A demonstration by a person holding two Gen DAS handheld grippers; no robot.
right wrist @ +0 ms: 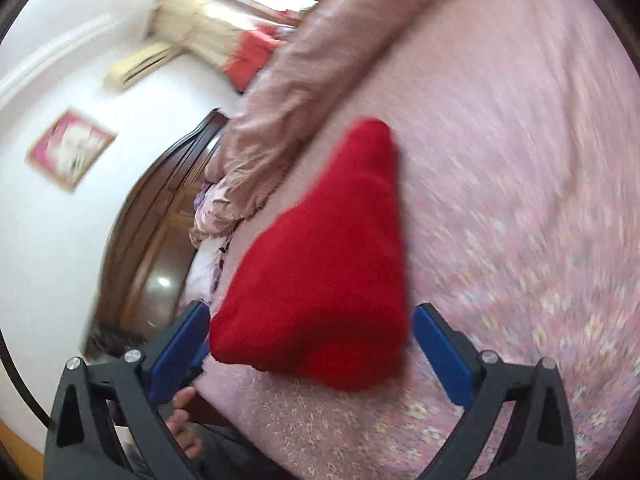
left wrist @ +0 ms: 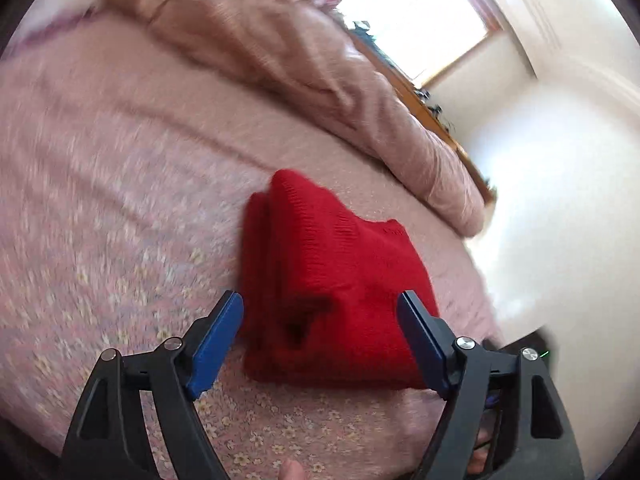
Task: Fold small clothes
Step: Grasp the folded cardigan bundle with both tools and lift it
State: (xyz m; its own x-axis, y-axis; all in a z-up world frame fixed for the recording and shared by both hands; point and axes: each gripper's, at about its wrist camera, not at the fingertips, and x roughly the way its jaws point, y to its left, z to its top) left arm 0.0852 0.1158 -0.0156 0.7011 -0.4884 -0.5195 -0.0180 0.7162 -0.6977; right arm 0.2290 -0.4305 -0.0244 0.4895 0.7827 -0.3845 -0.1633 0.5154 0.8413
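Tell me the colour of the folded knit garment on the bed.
Red; left wrist view.

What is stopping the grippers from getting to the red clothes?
Nothing visible is. The folded red garment lies on the pink bedsheet, just ahead of the open left gripper and the open right gripper.

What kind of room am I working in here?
Most likely a bedroom: the red knit garment lies on a bed with a pink floral sheet, a bunched quilt behind it and a wooden headboard.
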